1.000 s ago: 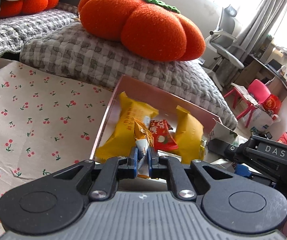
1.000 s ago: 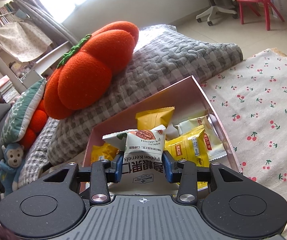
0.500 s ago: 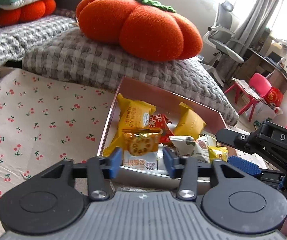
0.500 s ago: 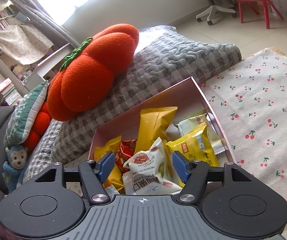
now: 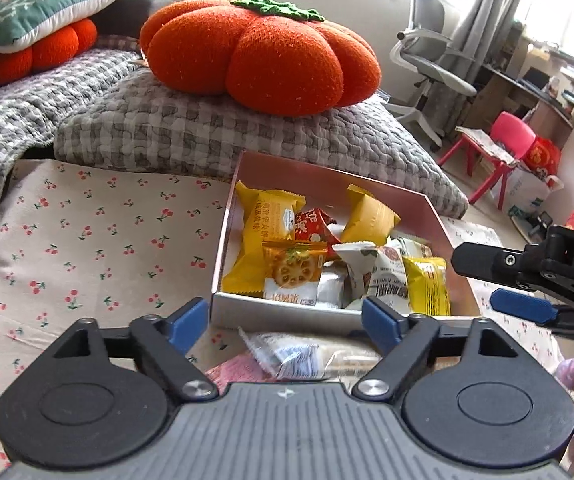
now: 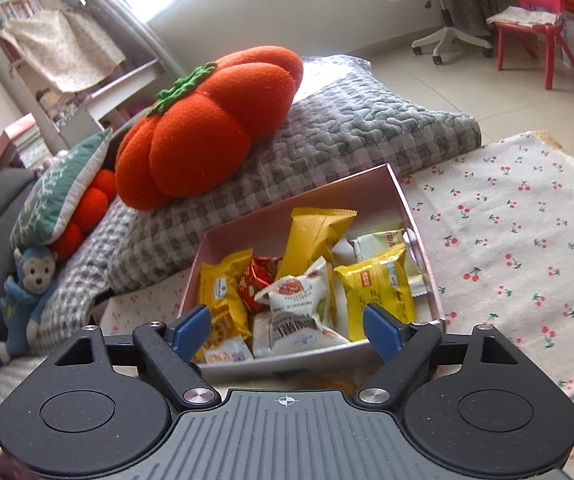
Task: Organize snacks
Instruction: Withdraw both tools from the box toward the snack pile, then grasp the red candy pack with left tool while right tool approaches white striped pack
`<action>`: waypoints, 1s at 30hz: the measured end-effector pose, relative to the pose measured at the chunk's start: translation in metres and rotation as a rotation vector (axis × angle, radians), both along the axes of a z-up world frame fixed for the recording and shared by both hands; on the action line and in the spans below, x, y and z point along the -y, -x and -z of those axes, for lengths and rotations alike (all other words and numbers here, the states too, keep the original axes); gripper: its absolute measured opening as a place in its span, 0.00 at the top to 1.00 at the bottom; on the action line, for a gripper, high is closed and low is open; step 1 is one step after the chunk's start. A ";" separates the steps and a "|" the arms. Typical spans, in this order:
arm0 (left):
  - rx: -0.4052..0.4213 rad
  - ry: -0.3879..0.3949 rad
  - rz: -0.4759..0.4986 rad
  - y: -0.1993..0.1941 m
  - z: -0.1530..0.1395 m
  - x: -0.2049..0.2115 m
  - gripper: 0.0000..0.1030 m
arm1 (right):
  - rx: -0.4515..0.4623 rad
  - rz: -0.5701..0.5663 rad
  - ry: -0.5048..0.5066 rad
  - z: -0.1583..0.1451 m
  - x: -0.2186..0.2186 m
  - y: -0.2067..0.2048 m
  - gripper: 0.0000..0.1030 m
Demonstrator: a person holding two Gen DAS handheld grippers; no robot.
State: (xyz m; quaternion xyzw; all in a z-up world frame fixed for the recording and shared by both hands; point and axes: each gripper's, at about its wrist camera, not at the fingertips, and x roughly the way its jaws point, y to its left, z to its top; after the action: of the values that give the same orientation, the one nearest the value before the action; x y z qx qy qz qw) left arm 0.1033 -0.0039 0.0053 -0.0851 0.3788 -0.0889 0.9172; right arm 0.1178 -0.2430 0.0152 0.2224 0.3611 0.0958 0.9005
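Snacks: small sealed packets, mostly yellow, with one red (image 5: 312,227), some white, and one showing a lotus-root slice (image 5: 293,266).
Box (image 6: 415,220): pink and shallow, on the cherry-print cloth (image 5: 87,248); the packets lie piled loosely inside.
Outside the box: a clear packet (image 5: 291,354) on the cloth, just before the near wall.
Left gripper (image 5: 285,322): jaws wide apart, holding nothing.
Right gripper (image 6: 286,330): jaws wide apart, holding nothing, near the box.

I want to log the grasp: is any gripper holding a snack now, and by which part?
Nothing is held: left gripper and right gripper are open, empty, near the snack box.
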 end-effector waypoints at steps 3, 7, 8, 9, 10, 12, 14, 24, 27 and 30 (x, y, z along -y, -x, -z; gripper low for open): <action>-0.002 -0.022 0.011 0.007 -0.003 -0.003 0.12 | -0.006 -0.019 0.023 -0.003 0.000 0.007 0.16; -0.010 -0.051 0.011 0.015 -0.003 -0.008 0.08 | -0.012 -0.039 0.042 -0.005 0.000 0.017 0.13; -0.014 -0.059 0.012 0.017 -0.002 -0.010 0.07 | -0.012 -0.043 0.050 -0.006 0.001 0.019 0.12; -0.018 -0.066 0.014 0.018 -0.001 -0.012 0.06 | -0.012 -0.048 0.059 -0.006 0.001 0.022 0.11; -0.021 -0.076 0.016 0.020 -0.001 -0.013 0.06 | -0.011 -0.053 0.068 -0.005 0.001 0.024 0.11; -0.022 -0.098 0.026 0.026 0.000 -0.015 0.05 | -0.013 -0.063 0.085 -0.004 0.001 0.028 0.10; -0.022 -0.115 0.046 0.031 0.001 -0.017 0.05 | -0.017 -0.074 0.105 -0.002 0.002 0.032 0.09; -0.058 -0.170 0.131 0.053 0.015 -0.024 0.03 | -0.018 -0.089 0.202 0.010 0.014 0.044 0.08; -0.057 -0.171 0.159 0.058 0.019 -0.024 0.03 | -0.017 -0.102 0.235 0.014 0.015 0.048 0.08; -0.057 -0.169 0.194 0.062 0.025 -0.019 0.03 | -0.015 -0.126 0.265 0.017 0.013 0.053 0.08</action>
State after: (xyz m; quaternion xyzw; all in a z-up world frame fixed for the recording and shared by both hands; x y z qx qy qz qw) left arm 0.0416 0.0156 -0.0192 0.0273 0.4173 -0.1426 0.8971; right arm 0.0648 -0.2557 -0.0017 0.0789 0.3906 0.1020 0.9115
